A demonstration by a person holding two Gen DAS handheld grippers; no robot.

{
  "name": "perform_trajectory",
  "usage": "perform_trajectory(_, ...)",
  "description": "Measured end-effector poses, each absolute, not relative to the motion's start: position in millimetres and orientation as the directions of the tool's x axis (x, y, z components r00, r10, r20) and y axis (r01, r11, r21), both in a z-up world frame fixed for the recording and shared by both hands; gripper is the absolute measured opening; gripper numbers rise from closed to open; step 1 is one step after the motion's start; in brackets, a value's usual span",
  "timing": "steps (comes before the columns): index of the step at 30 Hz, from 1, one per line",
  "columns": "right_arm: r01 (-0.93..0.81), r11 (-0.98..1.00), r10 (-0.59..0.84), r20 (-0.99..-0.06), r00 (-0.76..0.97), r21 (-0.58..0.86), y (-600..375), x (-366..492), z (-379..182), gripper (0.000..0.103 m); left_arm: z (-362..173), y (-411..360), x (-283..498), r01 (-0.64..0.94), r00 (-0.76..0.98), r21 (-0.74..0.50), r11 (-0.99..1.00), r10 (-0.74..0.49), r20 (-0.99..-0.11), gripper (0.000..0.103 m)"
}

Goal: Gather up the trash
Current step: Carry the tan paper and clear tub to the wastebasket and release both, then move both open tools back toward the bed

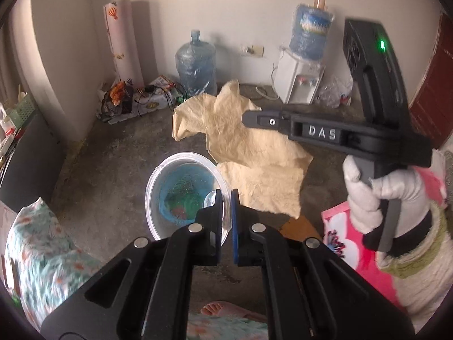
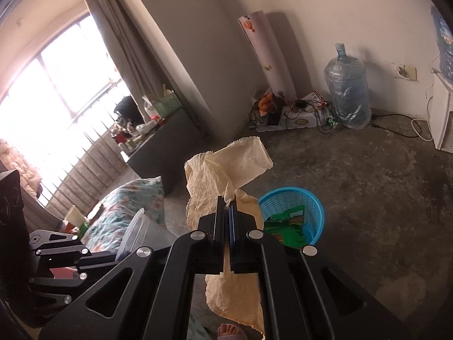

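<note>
My left gripper [image 1: 226,198] is shut on the rim of a clear plastic container [image 1: 181,161], which I hold tilted toward the camera. Blue mesh and green wrappers show through its wall. My right gripper [image 2: 228,202] is shut on a large crumpled cream paper sheet [image 2: 223,170] that hangs above and below the pads. In the left wrist view the same paper [image 1: 249,153] hangs from the right gripper [image 1: 247,117], held by a gloved hand [image 1: 365,195]. A blue mesh basket [image 2: 294,198] with green wrappers inside stands on the floor just right of the paper.
A wrapped water jug [image 2: 346,90] and a white water dispenser [image 1: 297,82] stand by the far wall. Cables and clutter [image 2: 297,113] fill the corner beside a rolled mat [image 2: 266,53]. Floral bedding [image 1: 39,243] lies at the left, a pink bag [image 1: 345,240] at the right, and a sandalled foot [image 2: 229,330] below.
</note>
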State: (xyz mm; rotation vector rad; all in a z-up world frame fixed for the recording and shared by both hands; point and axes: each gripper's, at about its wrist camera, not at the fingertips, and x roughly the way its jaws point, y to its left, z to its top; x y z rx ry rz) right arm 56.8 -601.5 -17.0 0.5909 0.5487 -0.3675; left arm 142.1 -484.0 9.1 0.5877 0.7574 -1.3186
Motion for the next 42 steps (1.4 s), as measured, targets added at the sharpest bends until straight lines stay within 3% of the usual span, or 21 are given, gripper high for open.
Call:
perform_trajectory(10,0.518,0.689,-0.061,-0.672,0.738,0.507,-674.1,141.7,-91.9,0.003,-96.3,-580.6,194.8,0.981,0.028,-0.073,0.179,-0.506,-0.862,0.004)
perform_trajectory(26,0.564,0.594,0.04,-0.721,0.692,0.574,-721.7,188.7,-172.1,0.003,-176.5,-640.8,231.9,0.954,0.025,-0.114,0.278,-0.453,-0.891,0.005)
perform_trajectory(28,0.578,0.579,0.048,-0.732,0.68,0.575,-727.6,189.7,-185.0,0.006,-180.1,-641.0,232.3,0.95,0.052,-0.094,0.296,-0.45,-0.892,0.01)
perform_trajectory(29,0.593,0.57,0.052,-0.746,0.664,0.568,-730.4,190.3,-192.2,0.011,-181.2,-641.9,233.9,0.945,0.066,-0.086,0.314,-0.445,-0.893,0.028)
perform_trajectory(31,0.627,0.552,0.047,-0.771,0.635,0.55,-732.8,189.7,-203.5,0.027,-178.1,-640.5,237.7,0.934,0.095,-0.081,0.347,-0.46,-0.883,0.049)
perform_trajectory(33,0.638,0.545,0.042,-0.777,0.628,0.545,-732.9,186.5,-208.6,0.034,-169.3,-635.1,241.0,0.925,0.106,-0.094,0.367,-0.49,-0.865,0.052)
perform_trajectory(42,0.615,0.558,-0.011,-0.735,0.677,0.558,-714.0,145.8,-181.5,0.035,-111.8,-603.3,245.2,0.908,0.126,-0.129,0.4,-0.551,-0.825,0.053)
